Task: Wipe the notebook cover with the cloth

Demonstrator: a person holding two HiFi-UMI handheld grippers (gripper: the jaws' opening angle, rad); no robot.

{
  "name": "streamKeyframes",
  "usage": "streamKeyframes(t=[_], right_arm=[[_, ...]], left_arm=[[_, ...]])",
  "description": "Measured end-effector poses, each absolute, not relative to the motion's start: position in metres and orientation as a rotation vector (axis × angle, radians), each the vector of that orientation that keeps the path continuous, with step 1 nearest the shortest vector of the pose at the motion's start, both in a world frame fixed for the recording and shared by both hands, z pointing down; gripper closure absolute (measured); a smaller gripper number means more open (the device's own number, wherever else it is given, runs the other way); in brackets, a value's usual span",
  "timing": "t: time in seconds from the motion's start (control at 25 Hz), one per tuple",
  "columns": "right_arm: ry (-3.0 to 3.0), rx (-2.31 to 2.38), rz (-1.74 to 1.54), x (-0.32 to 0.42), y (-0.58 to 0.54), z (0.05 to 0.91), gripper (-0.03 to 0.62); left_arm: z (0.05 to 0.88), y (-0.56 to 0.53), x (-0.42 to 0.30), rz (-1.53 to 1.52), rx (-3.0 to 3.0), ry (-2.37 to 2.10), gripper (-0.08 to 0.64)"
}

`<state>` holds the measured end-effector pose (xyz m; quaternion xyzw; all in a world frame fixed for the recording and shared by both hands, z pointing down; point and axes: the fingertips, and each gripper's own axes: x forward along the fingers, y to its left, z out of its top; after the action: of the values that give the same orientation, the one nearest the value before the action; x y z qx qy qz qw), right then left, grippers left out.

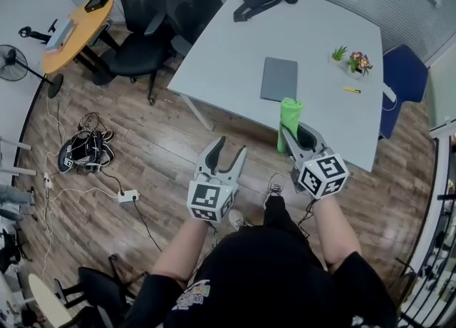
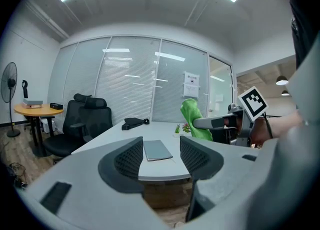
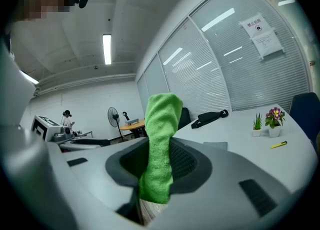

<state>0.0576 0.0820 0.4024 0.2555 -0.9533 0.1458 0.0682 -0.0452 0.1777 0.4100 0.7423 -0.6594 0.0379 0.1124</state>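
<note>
Between your right gripper's (image 1: 292,132) jaws sits a green cloth (image 3: 161,144): soft, fuzzy, with a napped, towel-like pile. The jaws look like matt grey plastic, and their inner pads (image 3: 186,161) are darker and finely ribbed. Your left gripper (image 1: 231,150) shows the same matt plastic and ribbed lining. Ahead of its jaws, the notebook (image 2: 157,150) has a smooth, matt grey cover. It lies on a white table (image 1: 235,48) with a smooth top and a faint sheen. Below both pairs of jaws, the floor (image 1: 164,148) is wood-grain planking, lightly glossy.
</note>
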Motion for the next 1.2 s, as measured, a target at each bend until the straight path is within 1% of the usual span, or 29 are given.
streamKeyframes(t=[0.6, 1.2], right_arm=[[-2.878, 0.657, 0.506, 0.07, -0.055, 0.415, 0.482], [-2.863, 0.581, 0.524, 0.077, -0.112, 0.427, 0.482]], left_arm=[[0.425, 0.045, -0.032, 0.162, 2.07, -2.0, 0.342], [0.444, -0.025, -0.019, 0.207, 2.018, -1.988, 0.342]])
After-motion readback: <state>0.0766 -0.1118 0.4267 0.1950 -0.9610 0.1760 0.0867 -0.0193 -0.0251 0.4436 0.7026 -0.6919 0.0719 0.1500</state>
